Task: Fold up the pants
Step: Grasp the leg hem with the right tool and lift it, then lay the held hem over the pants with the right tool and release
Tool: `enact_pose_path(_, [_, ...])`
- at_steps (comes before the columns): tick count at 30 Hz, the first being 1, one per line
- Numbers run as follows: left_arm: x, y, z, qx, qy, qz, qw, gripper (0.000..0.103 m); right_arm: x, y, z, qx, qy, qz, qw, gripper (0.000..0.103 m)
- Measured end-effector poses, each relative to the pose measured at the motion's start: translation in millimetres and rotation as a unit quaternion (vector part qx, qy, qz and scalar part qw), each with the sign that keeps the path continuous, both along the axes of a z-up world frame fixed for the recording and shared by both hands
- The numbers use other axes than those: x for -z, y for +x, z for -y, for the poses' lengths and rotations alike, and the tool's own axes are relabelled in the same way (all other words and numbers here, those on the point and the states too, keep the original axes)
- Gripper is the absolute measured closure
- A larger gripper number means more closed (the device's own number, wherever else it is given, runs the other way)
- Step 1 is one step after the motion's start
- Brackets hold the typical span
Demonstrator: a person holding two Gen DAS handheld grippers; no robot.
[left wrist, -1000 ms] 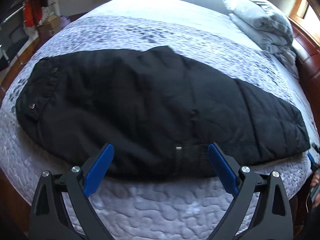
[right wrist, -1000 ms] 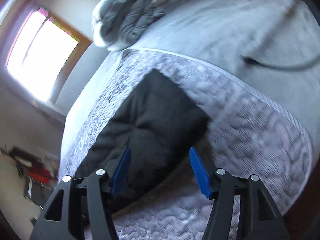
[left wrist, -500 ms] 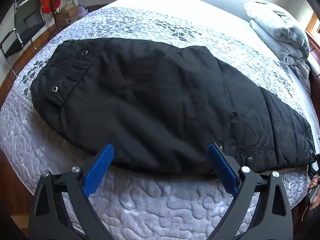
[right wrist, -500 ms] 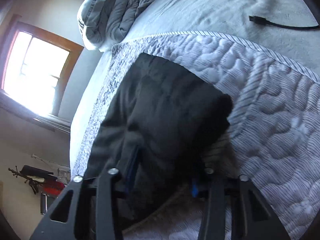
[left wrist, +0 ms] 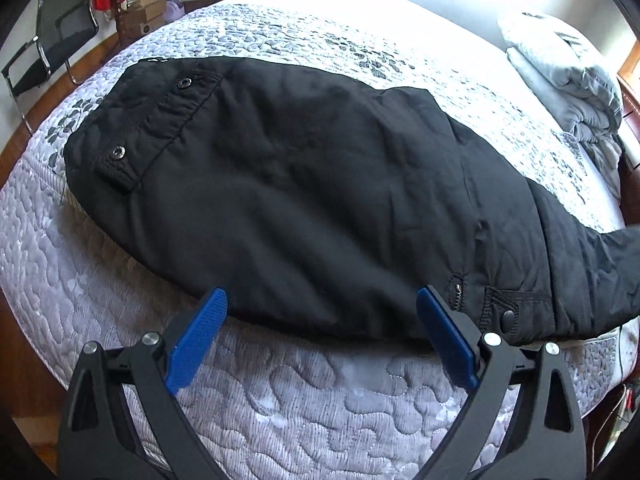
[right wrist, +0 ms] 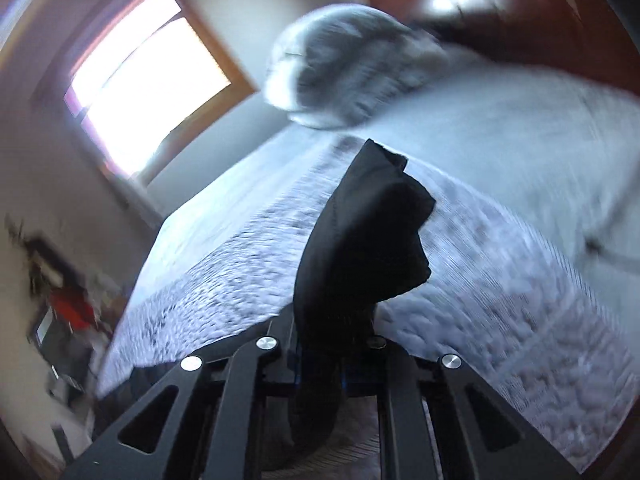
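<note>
Right wrist view: right gripper (right wrist: 336, 364) clamped on black pants (right wrist: 360, 240) hem, raised off quilted bed (right wrist: 500, 300); first fold begun. Left gripper (left wrist: 320, 320) wide open, empty, near pants' (left wrist: 300, 200) front edge; next, carry hem toward waistband (left wrist: 160, 120).

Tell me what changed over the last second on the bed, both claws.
The right claw closed on the leg end of the black pants and lifted it off the quilt; a second ago it was open over that end lying flat. The left claw slid along the near edge toward the waistband, open throughout. The rest of the pants stayed flat, and the folded grey blanket stayed put.
</note>
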State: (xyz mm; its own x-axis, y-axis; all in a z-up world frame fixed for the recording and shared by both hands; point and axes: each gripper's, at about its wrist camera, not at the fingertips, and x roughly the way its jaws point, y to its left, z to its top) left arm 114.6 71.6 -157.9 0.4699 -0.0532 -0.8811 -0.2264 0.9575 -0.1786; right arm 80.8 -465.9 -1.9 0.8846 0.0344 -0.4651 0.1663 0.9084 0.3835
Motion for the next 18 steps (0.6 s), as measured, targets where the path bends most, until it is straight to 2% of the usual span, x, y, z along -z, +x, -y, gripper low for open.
enact_pose_path(3, [-2.2, -2.4, -1.2, -0.002, -0.006, 0.004, 1.0000, 0.007, -20.7, 5.8, -45.8, -0.036, -0.057, 0.005, 0.998, 0.091])
enact_pose_path(6, [-4.0, -6.4, -3.4, -0.003, -0.013, 0.007, 0.9999, 0.007, -28.5, 8.0, -83.1, -0.064, -0.100, 0.005, 0.993, 0.091])
enact_pose_path(11, [-5.6, -11.3, -9.5, -0.008, -0.024, 0.013, 0.9996, 0.007, -27.0, 4.8, -152.2, -0.117, -0.172, -0.004, 0.978, 0.091])
enact_pose_path(18, [-9.5, -17.7, -18.8, -0.020, -0.038, 0.025, 0.9988, 0.007, -0.4, 19.8, -214.6, -0.163, -0.214, -0.045, 0.962, 0.091])
